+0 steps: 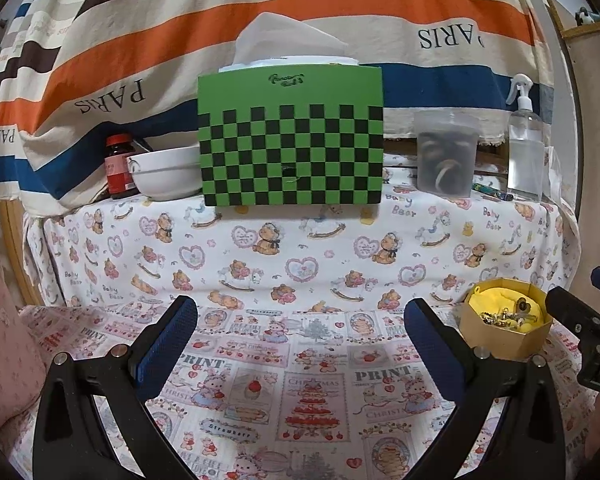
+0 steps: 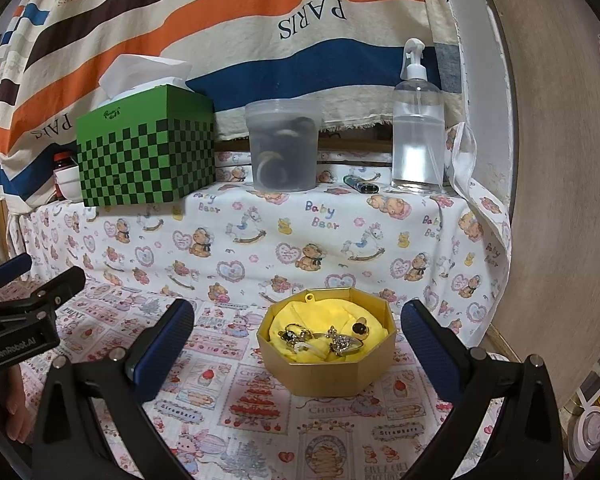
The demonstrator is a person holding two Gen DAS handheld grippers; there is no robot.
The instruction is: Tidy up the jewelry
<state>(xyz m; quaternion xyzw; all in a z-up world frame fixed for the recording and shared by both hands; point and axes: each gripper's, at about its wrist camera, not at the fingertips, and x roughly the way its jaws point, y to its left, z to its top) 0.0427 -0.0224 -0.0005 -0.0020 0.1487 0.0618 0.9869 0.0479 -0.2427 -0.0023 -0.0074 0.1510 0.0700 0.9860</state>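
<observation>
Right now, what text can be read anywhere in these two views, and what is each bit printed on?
"PARIS", upside down: striped hanging cloth.
"HERMES", upside down: same cloth, upper left.
"Baby Bear": bear-print tablecloth.
"PRINT", "CHRISTMAS", "Strawberry": front patchwork cloth.
"GenRobot.AI": body of the left tongs.
Script logo on the green checked tissue box: too stylised to read.
Red jar label: too blurred.
</observation>
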